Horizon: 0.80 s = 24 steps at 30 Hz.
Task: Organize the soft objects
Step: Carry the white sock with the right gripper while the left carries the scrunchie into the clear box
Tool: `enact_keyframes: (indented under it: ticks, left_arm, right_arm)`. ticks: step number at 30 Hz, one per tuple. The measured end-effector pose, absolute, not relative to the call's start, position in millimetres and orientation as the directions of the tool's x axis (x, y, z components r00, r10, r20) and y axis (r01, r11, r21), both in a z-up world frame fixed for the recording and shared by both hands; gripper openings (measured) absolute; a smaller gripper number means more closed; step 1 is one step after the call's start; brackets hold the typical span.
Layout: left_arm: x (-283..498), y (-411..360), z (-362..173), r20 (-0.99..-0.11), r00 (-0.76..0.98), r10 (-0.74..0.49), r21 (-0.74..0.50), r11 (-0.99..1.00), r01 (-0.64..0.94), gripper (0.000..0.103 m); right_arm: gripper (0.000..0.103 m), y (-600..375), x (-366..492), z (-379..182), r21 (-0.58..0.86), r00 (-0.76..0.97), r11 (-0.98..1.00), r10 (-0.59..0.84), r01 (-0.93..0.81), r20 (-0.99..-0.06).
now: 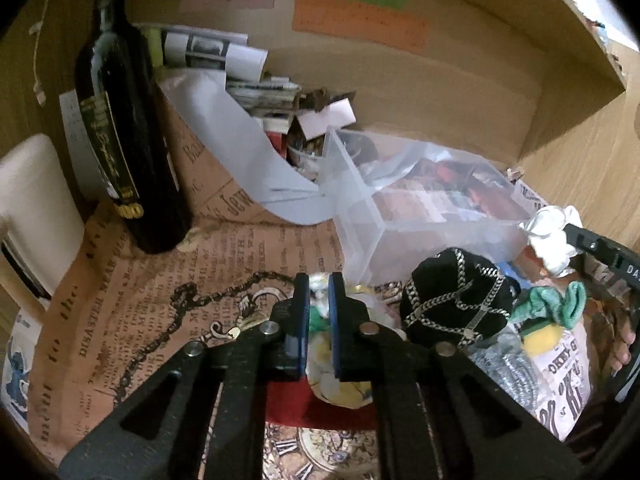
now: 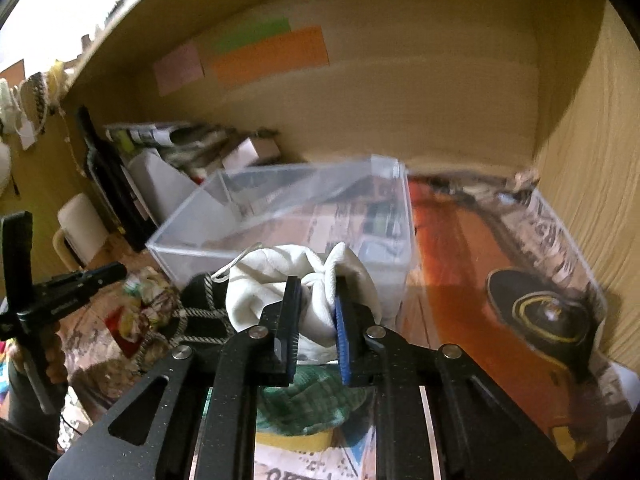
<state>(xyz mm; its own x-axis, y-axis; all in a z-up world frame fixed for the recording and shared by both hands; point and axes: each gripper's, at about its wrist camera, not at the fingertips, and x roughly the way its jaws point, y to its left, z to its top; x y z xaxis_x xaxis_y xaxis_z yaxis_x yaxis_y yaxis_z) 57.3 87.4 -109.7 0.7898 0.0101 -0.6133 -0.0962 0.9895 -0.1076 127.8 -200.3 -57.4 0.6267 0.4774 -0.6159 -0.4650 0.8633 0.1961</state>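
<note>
— Blue pads of the right gripper (image 2: 318,322) pinch a white cloth (image 2: 280,280), held just in front of the clear bin's (image 2: 280,208) near wall.
— And the left gripper (image 1: 319,320)?
— Narrowed on a patterned cloth bundle (image 1: 340,384), over the newsprint-covered desk (image 1: 140,288), beside a black chain-wrapped pouch (image 1: 456,300).

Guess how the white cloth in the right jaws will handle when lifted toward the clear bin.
The white cloth bunches and folds around the right gripper, so it is probably floppy and will sag. It looks light. A thin loop of cord trails off it and might snag on the clear bin.
</note>
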Motion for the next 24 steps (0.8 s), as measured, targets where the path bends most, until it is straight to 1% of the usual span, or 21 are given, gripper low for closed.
enact_keyframes:
  ticks: [3, 4, 5, 7, 8, 9, 11, 15, 17, 18, 19, 20, 22, 24]
  left_arm:
    - [56, 85, -105, -0.606, 0.795, 0.016, -0.089, 0.992, -0.087, 0.008]
    - [57, 85, -106, -0.615, 0.789, 0.013, -0.089, 0.992, -0.085, 0.011]
    - [61, 86, -109, -0.631, 0.776, 0.008, -0.093, 0.992, -0.087, 0.016]
    - [69, 90, -118, -0.669, 0.743, -0.023, -0.126, 0.989, -0.083, 0.053]
    - [72, 92, -121, -0.673, 0.74, -0.025, -0.136, 0.987, -0.091, 0.058]
    - [75, 93, -125, -0.676, 0.737, -0.02, -0.139, 0.985, -0.101, 0.061]
    - [83, 95, -131, -0.693, 0.721, -0.013, -0.13, 0.986, -0.106, 0.061]
    - [99, 96, -143, -0.732, 0.679, -0.056, -0.157, 0.984, -0.089, 0.06]
    - [104, 97, -148, -0.745, 0.664, -0.068, -0.163, 0.983, -0.082, 0.047]
    - [107, 97, -150, -0.753, 0.653, -0.082, -0.171, 0.983, -0.073, 0.034]
    - [107, 97, -151, -0.756, 0.648, -0.088, -0.174, 0.982, -0.069, 0.029]
    - [107, 97, -151, -0.753, 0.652, -0.088, -0.174, 0.982, -0.068, 0.029]
    - [104, 96, -149, -0.745, 0.663, -0.077, -0.16, 0.985, -0.066, 0.019]
    - [98, 95, -143, -0.728, 0.683, -0.051, -0.138, 0.988, -0.074, 0.016]
  right_arm:
    - [0.014, -202, 123, -48, 0.189, 0.646, 0.86, 0.486, -0.474, -0.588]
    - [0.014, -203, 122, -46, 0.189, 0.65, 0.859, 0.489, -0.476, -0.582]
    - [0.014, -204, 121, -45, 0.191, 0.652, 0.857, 0.492, -0.478, -0.577]
    - [0.014, -204, 119, -44, 0.194, 0.654, 0.856, 0.496, -0.479, -0.572]
    - [0.014, -205, 119, -45, 0.195, 0.655, 0.856, 0.496, -0.479, -0.571]
    - [0.014, -205, 118, -45, 0.196, 0.655, 0.856, 0.496, -0.478, -0.57]
    - [0.014, -206, 119, -47, 0.201, 0.653, 0.857, 0.497, -0.475, -0.571]
    - [0.014, -206, 117, -48, 0.21, 0.648, 0.858, 0.496, -0.47, -0.578]
    - [0.014, -205, 117, -48, 0.211, 0.648, 0.858, 0.495, -0.468, -0.579]
    - [0.014, -205, 117, -47, 0.21, 0.649, 0.858, 0.495, -0.468, -0.578]
    - [0.014, -205, 117, -46, 0.209, 0.65, 0.858, 0.495, -0.469, -0.576]
    - [0.014, -205, 117, -46, 0.208, 0.651, 0.858, 0.496, -0.47, -0.575]
    - [0.014, -205, 116, -45, 0.208, 0.653, 0.857, 0.497, -0.471, -0.571]
    - [0.014, -205, 116, -44, 0.206, 0.655, 0.856, 0.499, -0.474, -0.567]
